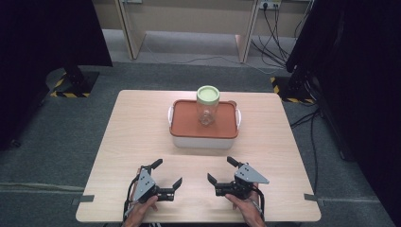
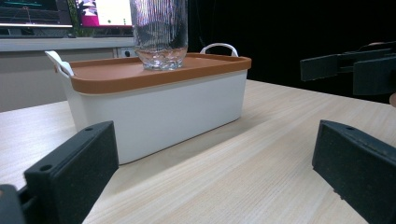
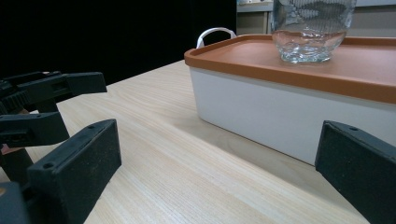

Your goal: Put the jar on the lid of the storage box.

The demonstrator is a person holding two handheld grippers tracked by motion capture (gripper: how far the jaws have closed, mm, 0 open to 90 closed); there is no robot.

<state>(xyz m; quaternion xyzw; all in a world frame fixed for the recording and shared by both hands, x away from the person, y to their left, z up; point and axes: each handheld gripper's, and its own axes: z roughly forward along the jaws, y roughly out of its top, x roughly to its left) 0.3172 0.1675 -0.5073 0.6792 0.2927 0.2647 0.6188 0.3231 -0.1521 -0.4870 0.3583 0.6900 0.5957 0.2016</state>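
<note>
At the table's near edge, the left claw (image 1: 166, 175) and right claw (image 1: 220, 170) gape wide, holding nothing.

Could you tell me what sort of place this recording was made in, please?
Probably a lab or office set up for recording. A light wooden table stands on grey carpet, black stands with yellow-black hazard tape at their bases flank it, and cables run to wall sockets. The left gripper view shows lit monitors.

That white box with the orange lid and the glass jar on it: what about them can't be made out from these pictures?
- White box: its contents, hidden in every view by the orange lid.
- Glass jar: its green cap is cut off by the top edge in both gripper views.
- Jar contents: too small to tell in the high view.
</note>
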